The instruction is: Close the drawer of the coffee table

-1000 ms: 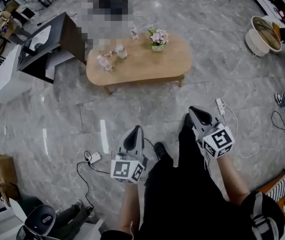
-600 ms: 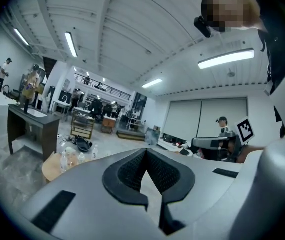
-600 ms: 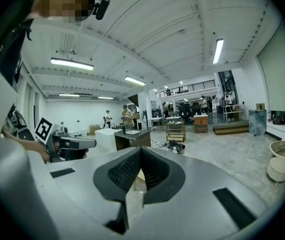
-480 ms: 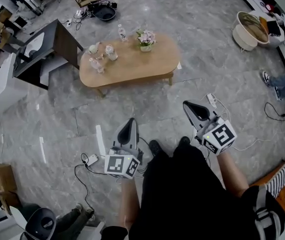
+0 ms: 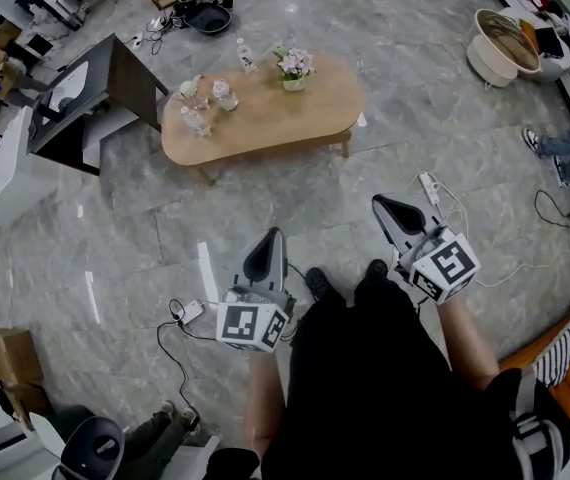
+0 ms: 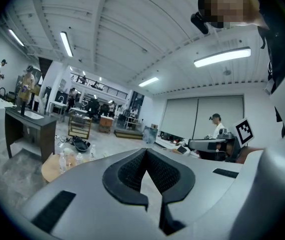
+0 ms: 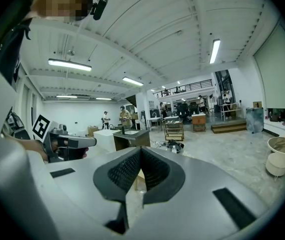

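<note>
The oval light-wood counter (image 5: 265, 123) is being kept far off across the grey marble floor (image 5: 145, 218), well apart from both grippers. The left gripper (image 5: 272, 238) and the right gripper (image 5: 383, 206) are being held low by the person's legs, aimed towards it, likely just carried, their fingers pressed together on nothing. Its drawer is being hidden beneath the top, so whether it is out or in cannot be told.

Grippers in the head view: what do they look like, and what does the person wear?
The left gripper and right gripper match: smooth grey shells narrowing to black tongs with ribbed black pads. Each carries a white cube printed with black square markers. The person wears black clothes and black shoes; the forearms are uncovered.
</note>
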The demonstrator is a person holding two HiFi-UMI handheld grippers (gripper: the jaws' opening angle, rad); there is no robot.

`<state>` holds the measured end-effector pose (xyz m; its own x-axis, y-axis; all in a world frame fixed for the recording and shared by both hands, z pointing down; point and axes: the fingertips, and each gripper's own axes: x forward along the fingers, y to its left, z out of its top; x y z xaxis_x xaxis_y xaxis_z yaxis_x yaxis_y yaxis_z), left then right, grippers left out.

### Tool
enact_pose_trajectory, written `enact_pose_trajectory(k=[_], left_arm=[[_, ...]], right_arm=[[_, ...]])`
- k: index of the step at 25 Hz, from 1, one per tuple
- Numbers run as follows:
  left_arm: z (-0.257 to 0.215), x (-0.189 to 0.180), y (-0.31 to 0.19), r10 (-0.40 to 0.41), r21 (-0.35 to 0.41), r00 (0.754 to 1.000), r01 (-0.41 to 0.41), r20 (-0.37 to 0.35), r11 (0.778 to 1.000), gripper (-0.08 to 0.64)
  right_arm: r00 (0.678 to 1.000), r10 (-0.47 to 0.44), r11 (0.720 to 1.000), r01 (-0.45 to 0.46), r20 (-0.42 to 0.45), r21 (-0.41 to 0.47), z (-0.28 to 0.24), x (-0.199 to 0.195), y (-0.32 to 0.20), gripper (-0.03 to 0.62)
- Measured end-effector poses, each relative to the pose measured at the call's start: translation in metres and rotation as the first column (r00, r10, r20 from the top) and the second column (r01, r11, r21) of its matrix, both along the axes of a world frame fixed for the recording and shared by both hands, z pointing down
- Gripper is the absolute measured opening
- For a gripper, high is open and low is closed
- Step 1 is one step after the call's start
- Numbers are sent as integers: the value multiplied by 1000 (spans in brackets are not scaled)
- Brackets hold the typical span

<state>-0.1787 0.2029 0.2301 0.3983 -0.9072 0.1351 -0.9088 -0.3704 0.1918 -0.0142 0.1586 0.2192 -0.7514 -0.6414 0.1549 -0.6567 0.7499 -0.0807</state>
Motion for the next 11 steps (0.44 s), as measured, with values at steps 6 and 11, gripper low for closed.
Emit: enact_pose_trajectory(k=[6, 11], left_arm=[[2, -6, 8, 11, 0, 1000, -11, 4, 1000, 14], [7, -15, 11, 12, -1, 1000, -12, 4, 1000, 14]], right_arm=[[1000, 9, 1000, -9, -5, 10, -1, -6, 12, 12], [1000, 12, 1000, -12, -9, 14, 3, -15, 17, 12]])
